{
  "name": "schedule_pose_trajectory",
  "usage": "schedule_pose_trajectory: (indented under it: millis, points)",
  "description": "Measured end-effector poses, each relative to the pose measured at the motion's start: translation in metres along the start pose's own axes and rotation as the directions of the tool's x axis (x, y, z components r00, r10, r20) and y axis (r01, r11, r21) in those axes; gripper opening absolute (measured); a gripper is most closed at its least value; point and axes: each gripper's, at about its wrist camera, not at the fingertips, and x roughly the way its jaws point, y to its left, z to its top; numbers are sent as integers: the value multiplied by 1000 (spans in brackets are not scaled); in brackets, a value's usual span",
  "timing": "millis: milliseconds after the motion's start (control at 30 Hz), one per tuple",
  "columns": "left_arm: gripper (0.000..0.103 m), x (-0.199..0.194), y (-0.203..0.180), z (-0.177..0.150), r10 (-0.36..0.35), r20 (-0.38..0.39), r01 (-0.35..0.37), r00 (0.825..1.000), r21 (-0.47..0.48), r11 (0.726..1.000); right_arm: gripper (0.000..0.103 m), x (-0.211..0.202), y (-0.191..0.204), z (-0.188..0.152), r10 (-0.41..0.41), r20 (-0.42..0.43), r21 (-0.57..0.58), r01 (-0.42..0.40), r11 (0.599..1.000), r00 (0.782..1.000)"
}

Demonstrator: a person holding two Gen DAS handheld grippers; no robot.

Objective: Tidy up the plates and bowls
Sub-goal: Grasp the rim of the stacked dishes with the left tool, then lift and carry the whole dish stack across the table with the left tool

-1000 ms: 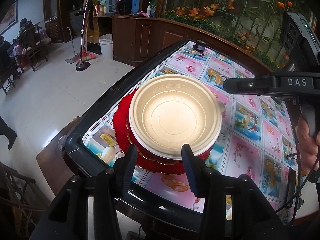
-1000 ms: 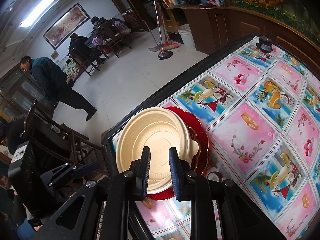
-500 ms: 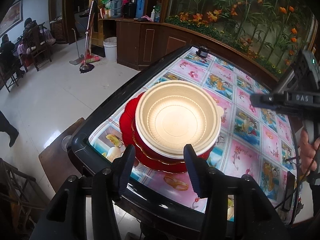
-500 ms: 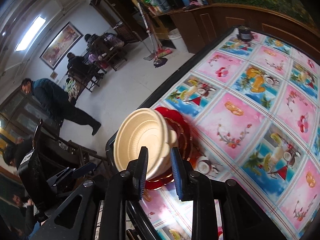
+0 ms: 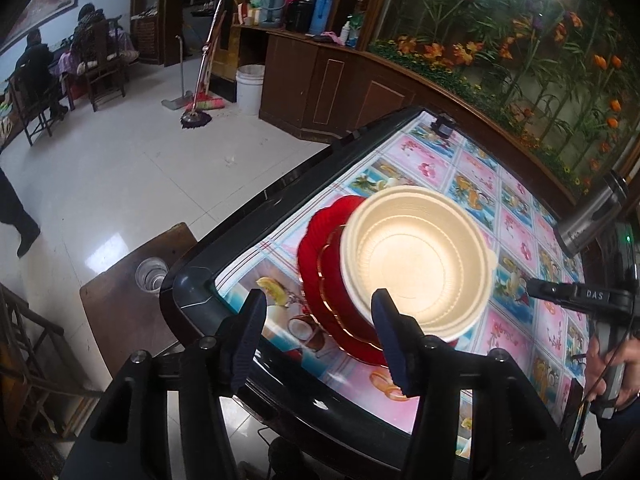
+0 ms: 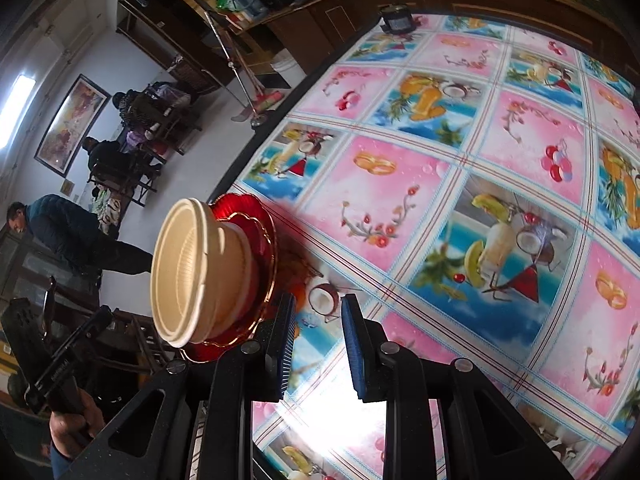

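Note:
A cream plastic bowl sits on a stack of red plates near the table's left corner. My left gripper is open and empty, hovering just short of the stack, its right finger in front of the bowl's near rim. In the right wrist view the bowl and the red plates lie to the left of my right gripper, which is open by a narrow gap, empty, and apart from the stack. The right gripper also shows in the left wrist view.
The table has a patterned pink and blue cloth and a black rim. A small dark object stands at the far edge. A wooden stool with a glass stands beside the table corner. People sit far off.
My right gripper has let go of the cream bowl, opened slightly and drawn back to the right of the stack. My left gripper has shifted left and back slightly; the bowl stays on the plates.

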Motion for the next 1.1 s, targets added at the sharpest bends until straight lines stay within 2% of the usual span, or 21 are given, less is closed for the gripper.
schedule_pose_trajectory:
  millis: [400, 633, 867, 1100]
  points:
    - [55, 25, 26, 5, 4, -53, -5, 999, -29, 1000, 26, 23, 11, 3, -4, -22, 8, 4, 1000, 1000]
    - [55, 48, 41, 6, -22, -100, 15, 995, -69, 997, 26, 41, 22, 7, -15, -40, 4, 15, 1000, 999]
    - [55, 69, 40, 6, -50, -152, 42, 987, -58, 997, 26, 51, 19, 9, -21, -43, 25, 22, 999, 999]
    - [55, 87, 34, 16, -57, -168, 53, 984, -29, 998, 26, 56, 23, 11, -9, -40, 36, 11, 999, 999]
